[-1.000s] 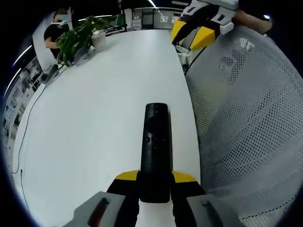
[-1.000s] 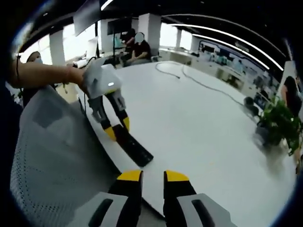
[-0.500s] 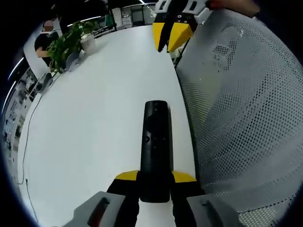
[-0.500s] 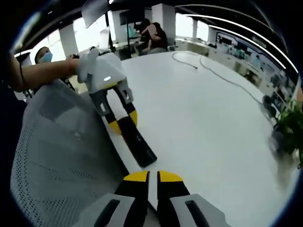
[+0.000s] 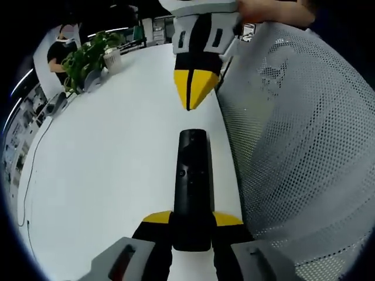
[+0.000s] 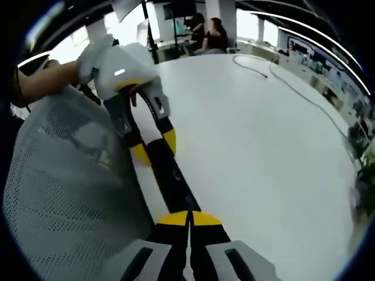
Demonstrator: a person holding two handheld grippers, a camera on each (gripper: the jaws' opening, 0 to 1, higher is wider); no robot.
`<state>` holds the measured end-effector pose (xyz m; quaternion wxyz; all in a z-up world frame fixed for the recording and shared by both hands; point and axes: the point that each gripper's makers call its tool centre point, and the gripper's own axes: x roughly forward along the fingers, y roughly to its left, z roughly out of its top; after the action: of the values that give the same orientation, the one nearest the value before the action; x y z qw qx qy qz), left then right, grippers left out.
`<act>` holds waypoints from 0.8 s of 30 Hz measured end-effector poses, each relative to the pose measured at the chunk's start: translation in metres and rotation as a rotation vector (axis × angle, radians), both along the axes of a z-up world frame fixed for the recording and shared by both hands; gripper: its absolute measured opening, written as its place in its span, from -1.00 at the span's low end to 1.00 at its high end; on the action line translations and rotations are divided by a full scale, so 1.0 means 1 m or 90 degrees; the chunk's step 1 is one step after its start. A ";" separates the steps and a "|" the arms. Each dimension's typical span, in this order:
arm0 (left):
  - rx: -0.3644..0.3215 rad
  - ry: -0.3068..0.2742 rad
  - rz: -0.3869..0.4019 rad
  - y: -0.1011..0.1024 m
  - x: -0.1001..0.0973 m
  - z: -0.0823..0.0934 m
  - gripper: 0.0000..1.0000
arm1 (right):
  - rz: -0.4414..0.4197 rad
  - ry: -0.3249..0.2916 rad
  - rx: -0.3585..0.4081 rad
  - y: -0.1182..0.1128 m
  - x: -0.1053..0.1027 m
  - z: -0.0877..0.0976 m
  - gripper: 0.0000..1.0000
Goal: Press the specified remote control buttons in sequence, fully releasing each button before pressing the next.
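Note:
A long black remote control [image 5: 193,181] sticks out from between my left gripper's [image 5: 192,219] yellow-tipped jaws, which are shut on its near end. It lies along the edge of the white table [image 5: 111,146], buttons up. My right gripper [image 5: 196,96] comes in from the top of the left gripper view, yellow tips together, just beyond the remote's far end. In the right gripper view that gripper [image 6: 188,219] is shut and hovers over the remote's [image 6: 170,175] far end, with the left gripper [image 6: 153,143] holding the other end.
A grey mesh chair back [image 5: 299,146] stands right beside the table edge. A potted plant [image 5: 88,52] sits at the table's far corner, and a cable [image 6: 293,88] runs across the far side. People sit in the background.
My right gripper has closed its jaws fully and come down much nearer the remote's far end. The left gripper and remote have stayed put.

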<state>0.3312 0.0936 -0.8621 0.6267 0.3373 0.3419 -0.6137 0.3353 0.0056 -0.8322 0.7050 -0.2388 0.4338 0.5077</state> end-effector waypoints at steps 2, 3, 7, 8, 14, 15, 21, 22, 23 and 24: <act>-0.001 0.001 0.000 0.000 0.000 0.000 -0.51 | 0.018 0.007 -0.019 -0.001 -0.001 -0.006 -1.00; -0.001 0.001 -0.001 0.000 0.000 0.000 -0.51 | 0.031 0.006 -0.027 0.000 -0.001 -0.009 -1.00; 0.000 0.001 -0.001 0.000 0.000 0.000 -0.51 | 0.052 0.008 -0.043 0.002 -0.001 -0.015 -1.00; 0.000 0.001 -0.001 0.000 0.000 0.000 -0.51 | 0.056 0.005 -0.045 0.003 0.000 -0.015 -1.00; 0.001 -0.001 -0.005 0.000 0.000 0.000 -0.51 | 0.070 0.011 -0.054 0.000 0.000 -0.019 -1.00; 0.001 -0.001 -0.004 0.000 0.000 0.000 -0.51 | 0.069 0.013 -0.052 0.000 0.000 -0.019 -1.00; 0.001 0.001 -0.003 0.000 0.001 0.000 -0.51 | 0.083 0.009 -0.048 0.003 -0.003 -0.019 -1.00; 0.001 0.002 -0.003 0.000 0.001 0.000 -0.51 | 0.079 0.011 -0.047 0.003 -0.002 -0.019 -1.00; 0.000 0.002 -0.003 0.000 0.001 0.000 -0.51 | 0.077 0.013 -0.046 0.003 -0.002 -0.019 -1.00; -0.001 0.002 -0.004 0.000 0.001 0.000 -0.51 | 0.078 0.015 -0.046 0.003 -0.002 -0.019 -1.00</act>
<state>0.3326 0.0939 -0.8623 0.6246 0.3371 0.3415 -0.6161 0.3332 0.0086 -0.8516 0.6585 -0.2843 0.4447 0.5365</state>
